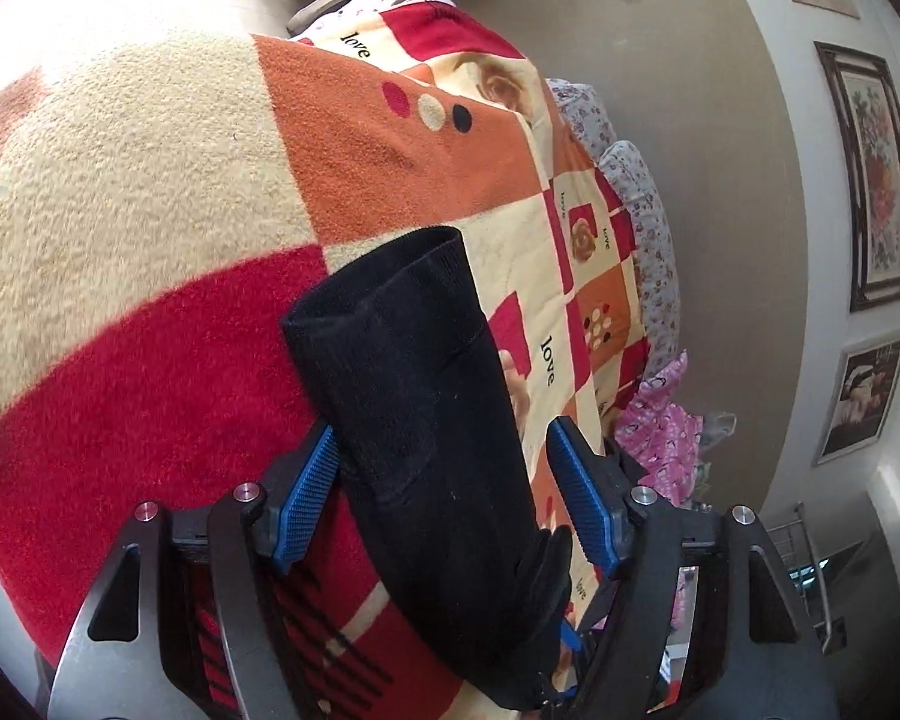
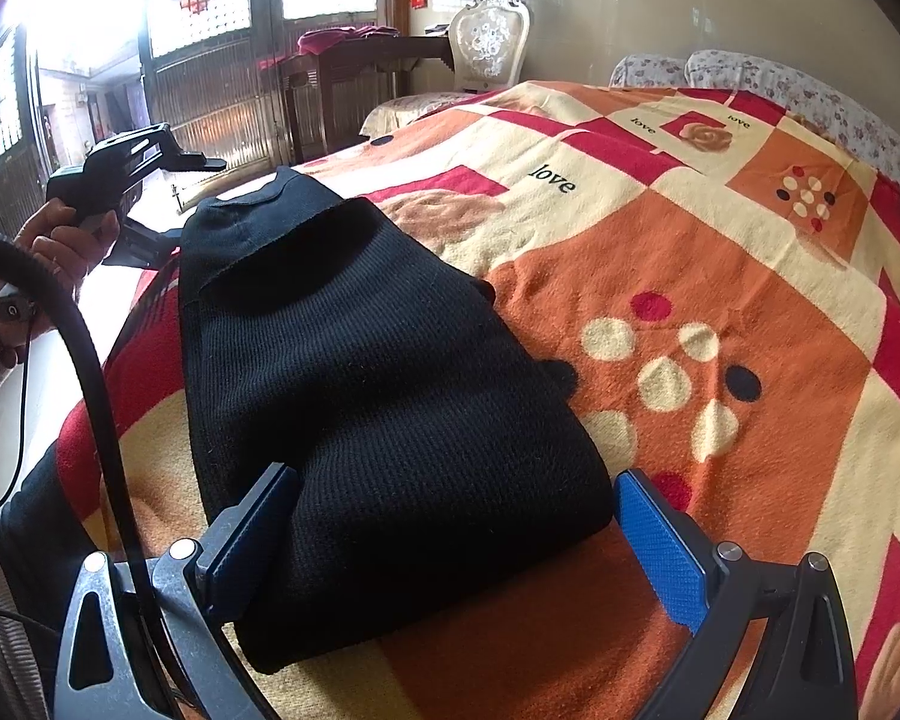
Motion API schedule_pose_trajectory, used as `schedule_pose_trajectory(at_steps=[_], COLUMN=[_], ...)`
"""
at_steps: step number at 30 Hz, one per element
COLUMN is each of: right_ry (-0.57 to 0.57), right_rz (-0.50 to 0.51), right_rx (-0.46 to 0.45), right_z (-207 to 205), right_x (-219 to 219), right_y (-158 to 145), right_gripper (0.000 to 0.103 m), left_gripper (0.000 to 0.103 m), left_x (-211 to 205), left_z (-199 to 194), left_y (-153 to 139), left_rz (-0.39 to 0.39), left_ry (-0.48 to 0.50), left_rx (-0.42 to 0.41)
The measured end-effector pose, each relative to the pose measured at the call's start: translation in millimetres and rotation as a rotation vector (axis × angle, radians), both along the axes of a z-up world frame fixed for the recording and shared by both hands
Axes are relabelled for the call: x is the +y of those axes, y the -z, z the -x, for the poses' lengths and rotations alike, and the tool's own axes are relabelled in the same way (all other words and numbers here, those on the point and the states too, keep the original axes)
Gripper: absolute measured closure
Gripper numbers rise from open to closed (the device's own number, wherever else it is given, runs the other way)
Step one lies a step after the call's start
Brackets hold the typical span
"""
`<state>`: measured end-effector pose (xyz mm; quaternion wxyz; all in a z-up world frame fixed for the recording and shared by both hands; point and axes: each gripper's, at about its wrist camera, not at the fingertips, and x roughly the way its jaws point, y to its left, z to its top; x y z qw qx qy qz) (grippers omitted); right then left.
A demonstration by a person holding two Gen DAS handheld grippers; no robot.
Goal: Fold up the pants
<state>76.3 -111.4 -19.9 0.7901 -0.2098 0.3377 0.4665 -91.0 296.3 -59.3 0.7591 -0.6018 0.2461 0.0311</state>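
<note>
Our black pants (image 2: pixel 354 372) lie folded on the patterned blanket (image 2: pixel 720 276) covering the bed. Our left claw (image 1: pixel 444 498) and right claw (image 2: pixel 456 516) both stand apart, straddling the fabric without clamping it.

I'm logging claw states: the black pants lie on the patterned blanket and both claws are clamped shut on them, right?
Not quite: both claws are open. The black pants lie on the patterned blanket, between the spread pads of the right claw and left claw, as each wrist view shows.
</note>
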Motion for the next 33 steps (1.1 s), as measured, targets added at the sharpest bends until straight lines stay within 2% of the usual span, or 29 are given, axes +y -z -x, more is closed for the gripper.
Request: schedule_pose_trajectory(at_steps=[3, 5, 9, 13, 18, 20, 23, 25, 27, 30, 33], right_ry=[0.0, 0.0, 0.0, 0.001, 0.001, 0.0, 0.0, 0.0, 0.0, 0.0, 0.0], right_rz=[0.0, 0.0, 0.001, 0.001, 0.001, 0.0, 0.0, 0.0, 0.0, 0.0, -0.002], right_rx=[0.001, 0.001, -0.002, -0.007, -0.002, 0.002, 0.003, 0.001, 0.002, 0.007, 0.014], right_z=[0.0, -0.1, -0.1, -0.4, -1.9, -2.3, -1.9, -1.7, -1.7, -1.8, -2.3], right_x=[0.0, -0.1, -0.1, -0.1, 0.3, 0.2, -0.2, -0.3, -0.2, -0.2, -0.4], right_y=[0.0, 0.0, -0.2, 0.2, 0.7, 0.5, 0.5, 0.3, 0.3, 0.3, 0.0], right_gripper=[0.001, 0.001, 0.001, 0.001, 0.001, 0.001, 0.001, 0.001, 0.001, 0.001, 0.001], left_gripper=[0.034, 0.034, 0.034, 0.034, 0.034, 0.04, 0.055, 0.081, 0.086, 0.089, 0.091], left_x=[-23.7, -21.6, 16.0, 17.9, 6.0, 6.0, 5.5, 6.4, 4.7, -5.3, -23.4], left_z=[-3.7, -7.7, 0.0, 2.3, 2.7, 3.9, 6.7, 5.2, 5.4, 7.4, 2.8], left_y=[2.3, 1.8, 13.1, 10.9, 8.8, 9.7, 8.0, 13.6, 19.2, 11.9, -5.5], left_rz=[0.026, 0.038, 0.149, 0.13, 0.04, 0.022, -0.048, -0.083, -0.106, -0.228, -0.441], left_ry=[0.112, 0.125, -0.002, -0.023, 0.014, 0.004, -0.051, -0.067, -0.071, -0.073, -0.058], left_rx=[-0.026, -0.03, -0.077, -0.082, -0.087, -0.078, -0.049, -0.019, -0.023, -0.005, 0.033])
